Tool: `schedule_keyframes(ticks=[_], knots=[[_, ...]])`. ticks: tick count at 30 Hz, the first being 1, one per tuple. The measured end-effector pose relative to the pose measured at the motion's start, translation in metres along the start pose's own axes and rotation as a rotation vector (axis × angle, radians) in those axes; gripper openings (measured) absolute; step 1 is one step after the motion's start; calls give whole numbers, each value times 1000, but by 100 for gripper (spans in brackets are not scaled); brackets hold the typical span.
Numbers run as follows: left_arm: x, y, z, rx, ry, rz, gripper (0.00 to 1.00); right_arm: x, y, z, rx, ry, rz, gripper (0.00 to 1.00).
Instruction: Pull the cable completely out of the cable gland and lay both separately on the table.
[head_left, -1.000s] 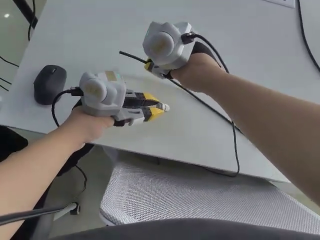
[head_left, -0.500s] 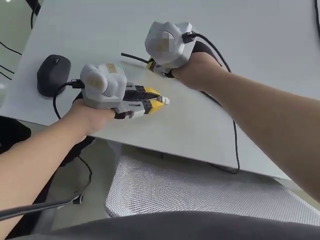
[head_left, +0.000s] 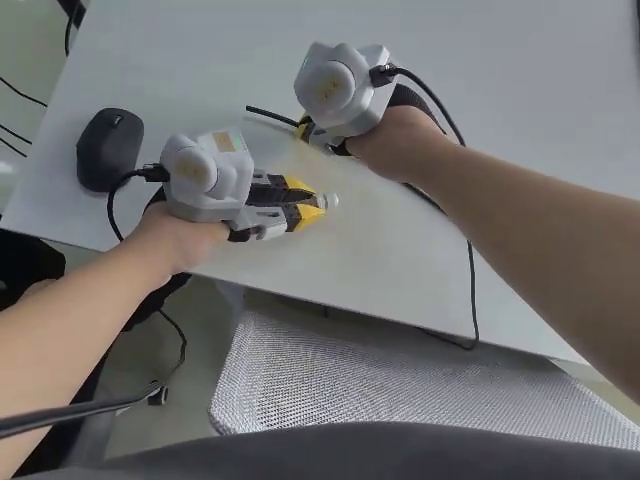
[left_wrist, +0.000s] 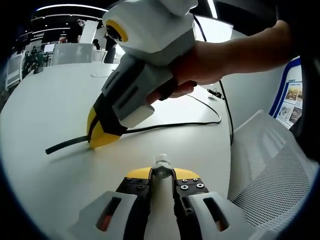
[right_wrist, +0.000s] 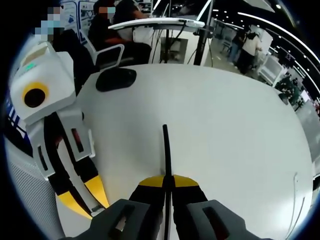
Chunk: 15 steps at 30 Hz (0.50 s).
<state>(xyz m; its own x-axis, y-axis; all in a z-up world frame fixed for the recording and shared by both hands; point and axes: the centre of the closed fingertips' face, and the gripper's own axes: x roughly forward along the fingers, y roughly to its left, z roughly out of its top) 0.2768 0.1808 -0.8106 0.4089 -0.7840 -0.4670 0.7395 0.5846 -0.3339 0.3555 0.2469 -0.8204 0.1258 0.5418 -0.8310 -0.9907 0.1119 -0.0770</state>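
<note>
1. At the far left of the head view, a dark, rounded computer mouse (head_left: 108, 148) lies on the counter (head_left: 520, 110).
2. Right of the mouse, your left hand-held gripper (head_left: 308, 209) is held over the counter's near edge. It has a pale grey plastic body and black jaws with yellow tips. The jaws are closed on the cable gland (head_left: 330, 201), a small, pale, rounded piece that sticks out just past the tips.
3. Just beyond it, your right hand-held gripper (head_left: 303, 131) points left and down toward the counter. Its yellow-tipped jaws are pinched tight on the cable (head_left: 268, 114), which is thin, black and smooth. A short straight end pokes out past the tips. In the left gripper view the rest runs on to the right across the counter.
4. The gland and the cable are apart, one in each hand-held gripper, both near the counter's front edge.
5. The counter is white, smooth and matt.
6. Below the near edge is a white mesh chair seat (head_left: 380, 390). Past the counter, the right gripper view shows an open room with more tables, chairs, seated and standing people, and strip lights overhead.
</note>
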Motion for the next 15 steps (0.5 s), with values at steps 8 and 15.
schedule_keyframes(ticks=[8,15], knots=[[1,-2,0,43,28,15,16,-1,0,1,-3,-4,2,0],[1,-2,-2,47,53,22,16,-1,-1,0,11,0,1,0]])
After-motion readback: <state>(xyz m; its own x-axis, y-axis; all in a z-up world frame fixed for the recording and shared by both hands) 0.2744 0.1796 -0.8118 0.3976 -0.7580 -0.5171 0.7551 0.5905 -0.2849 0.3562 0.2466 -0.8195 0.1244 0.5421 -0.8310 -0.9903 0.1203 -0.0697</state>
